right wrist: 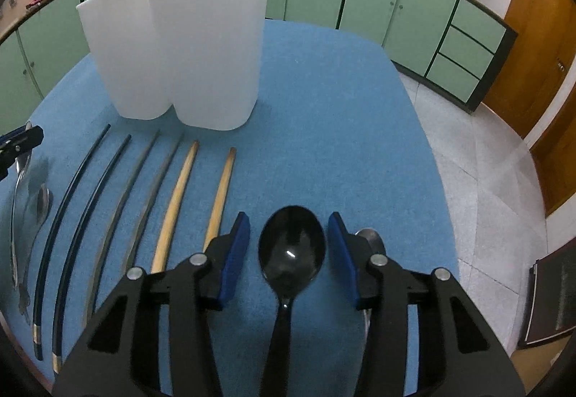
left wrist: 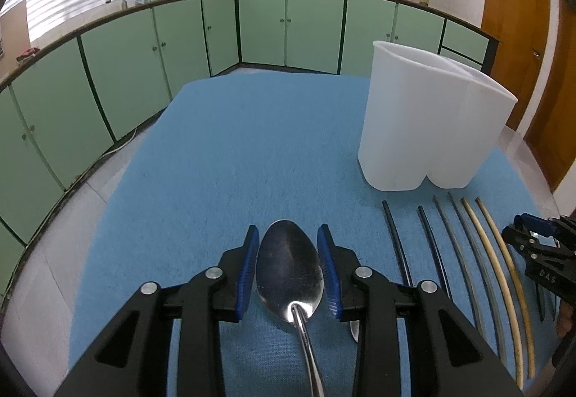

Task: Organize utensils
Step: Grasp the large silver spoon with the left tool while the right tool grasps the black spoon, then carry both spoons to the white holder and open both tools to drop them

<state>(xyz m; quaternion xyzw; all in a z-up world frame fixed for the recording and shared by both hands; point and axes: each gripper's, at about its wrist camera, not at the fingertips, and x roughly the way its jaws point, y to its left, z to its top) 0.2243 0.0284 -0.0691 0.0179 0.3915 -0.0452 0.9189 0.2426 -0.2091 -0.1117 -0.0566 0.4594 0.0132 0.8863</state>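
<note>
The left fingers [left wrist: 288,269] gripped the steel spoon [left wrist: 288,274], its handle running back between them. The right fingers [right wrist: 289,258] flanked the black spoon [right wrist: 291,245], pads apart from it; holder [right wrist: 172,47] ahead-left.

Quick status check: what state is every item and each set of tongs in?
left tongs, shut on metal spoon
right tongs, open around black spoon, gaps both sides
black spoon, appears to lie on blue cloth
six chopsticks, lying side by side on cloth
white holder, upright, nothing sticking out
</note>
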